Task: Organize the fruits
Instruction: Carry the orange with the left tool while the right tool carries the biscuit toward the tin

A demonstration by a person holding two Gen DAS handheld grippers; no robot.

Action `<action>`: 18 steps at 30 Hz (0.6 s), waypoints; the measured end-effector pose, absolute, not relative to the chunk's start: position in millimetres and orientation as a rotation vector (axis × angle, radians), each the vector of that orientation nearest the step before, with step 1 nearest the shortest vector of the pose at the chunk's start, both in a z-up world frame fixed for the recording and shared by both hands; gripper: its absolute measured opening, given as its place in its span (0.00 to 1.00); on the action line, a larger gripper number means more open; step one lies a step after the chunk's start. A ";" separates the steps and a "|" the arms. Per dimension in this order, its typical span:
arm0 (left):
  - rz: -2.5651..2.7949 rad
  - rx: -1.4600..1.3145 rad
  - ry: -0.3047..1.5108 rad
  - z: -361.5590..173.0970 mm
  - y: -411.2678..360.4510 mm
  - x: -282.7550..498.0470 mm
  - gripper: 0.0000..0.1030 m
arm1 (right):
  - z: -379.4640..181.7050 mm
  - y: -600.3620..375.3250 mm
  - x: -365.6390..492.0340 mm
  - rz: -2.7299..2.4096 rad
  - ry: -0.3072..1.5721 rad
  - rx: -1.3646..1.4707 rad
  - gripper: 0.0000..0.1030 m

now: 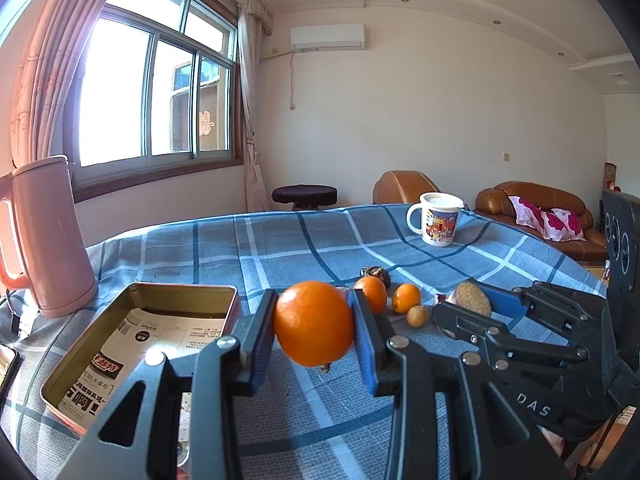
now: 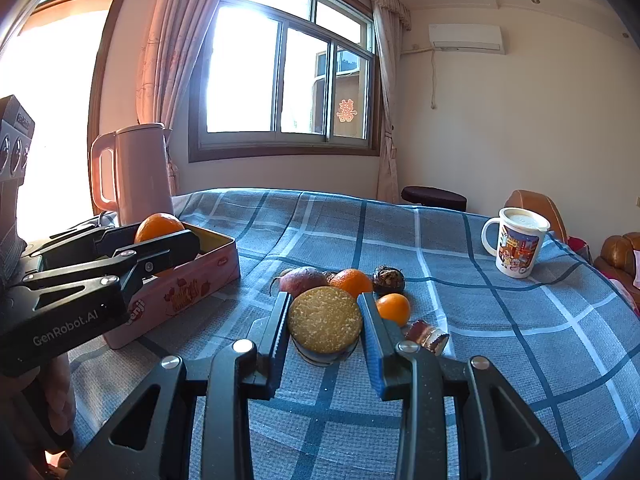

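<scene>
One orange (image 1: 314,323), stem end down.

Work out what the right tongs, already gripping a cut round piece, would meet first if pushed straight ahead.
Probably the small fruit pile: the right tongs hold the cut round piece, and directly beyond it lie an orange and a reddish root-like piece. Depth is unclear, so which comes first is uncertain.

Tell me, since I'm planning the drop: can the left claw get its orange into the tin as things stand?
Probably yes. The left claw is shut on the orange, held above the cloth, and the tin lies open beside it with nothing standing between them.
</scene>
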State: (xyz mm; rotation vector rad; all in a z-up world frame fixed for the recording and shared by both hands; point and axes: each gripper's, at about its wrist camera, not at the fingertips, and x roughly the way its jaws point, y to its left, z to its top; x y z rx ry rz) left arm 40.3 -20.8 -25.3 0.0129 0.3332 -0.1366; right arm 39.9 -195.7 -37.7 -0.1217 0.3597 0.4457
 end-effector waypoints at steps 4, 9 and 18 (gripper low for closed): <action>-0.128 0.016 0.341 -26.1 -18.9 40.7 0.37 | -37.5 -193.4 41.7 0.456 0.371 -0.128 0.34; -0.107 0.009 0.359 -27.5 -9.6 43.3 0.37 | -27.3 -187.1 41.8 0.475 0.359 -0.140 0.34; -0.042 0.000 0.410 -30.9 16.9 52.3 0.37 | -15.8 -150.3 57.6 0.536 0.367 -0.196 0.34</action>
